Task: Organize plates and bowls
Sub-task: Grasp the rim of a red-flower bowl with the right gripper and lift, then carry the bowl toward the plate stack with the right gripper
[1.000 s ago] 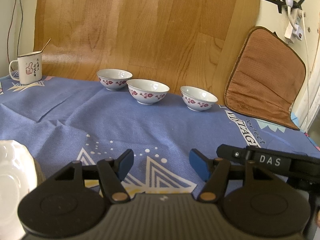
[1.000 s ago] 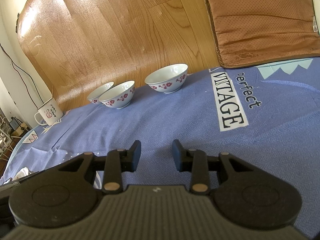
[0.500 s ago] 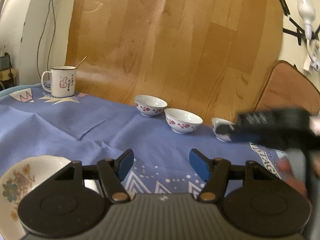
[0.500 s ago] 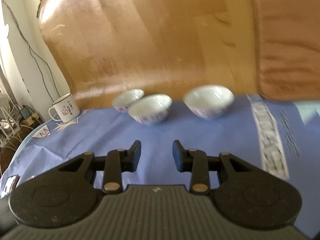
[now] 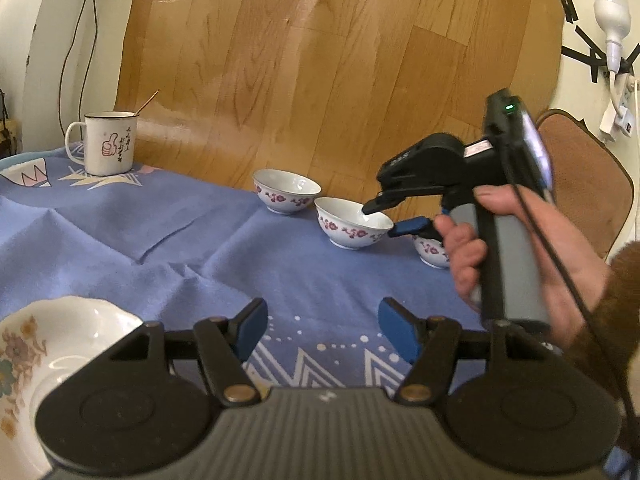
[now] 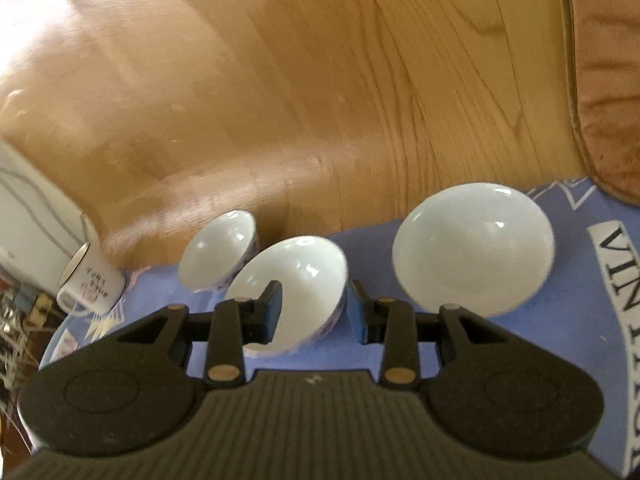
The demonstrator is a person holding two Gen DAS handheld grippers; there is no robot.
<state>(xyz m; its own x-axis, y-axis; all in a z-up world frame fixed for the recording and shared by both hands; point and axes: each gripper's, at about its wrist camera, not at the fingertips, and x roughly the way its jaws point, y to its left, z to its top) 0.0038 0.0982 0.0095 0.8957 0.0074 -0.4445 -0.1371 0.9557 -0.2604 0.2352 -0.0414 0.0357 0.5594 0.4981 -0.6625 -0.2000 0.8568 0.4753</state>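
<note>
Three white bowls with red flowers stand in a row at the back of the blue tablecloth: the left bowl (image 5: 287, 197) (image 6: 218, 255), the middle bowl (image 5: 352, 227) (image 6: 296, 280) and the right bowl (image 5: 430, 249) (image 6: 474, 248). My right gripper (image 6: 314, 310) (image 5: 380, 220) is open and straddles the near rim of the middle bowl, one finger inside it and one outside. My left gripper (image 5: 322, 330) is open and empty, low over the cloth. A white flowered plate (image 5: 48, 364) lies to its left.
A white enamel mug (image 5: 108, 142) (image 6: 86, 284) with a stick in it stands at the back left. A wooden board leans behind the bowls. A brown cushion (image 5: 588, 184) leans at the back right. The tablecloth (image 5: 160, 248) has folds on the left.
My right gripper has moved forward and down to the middle bowl and now spans its rim. My left gripper has turned left, bringing the plate and the mug further into view.
</note>
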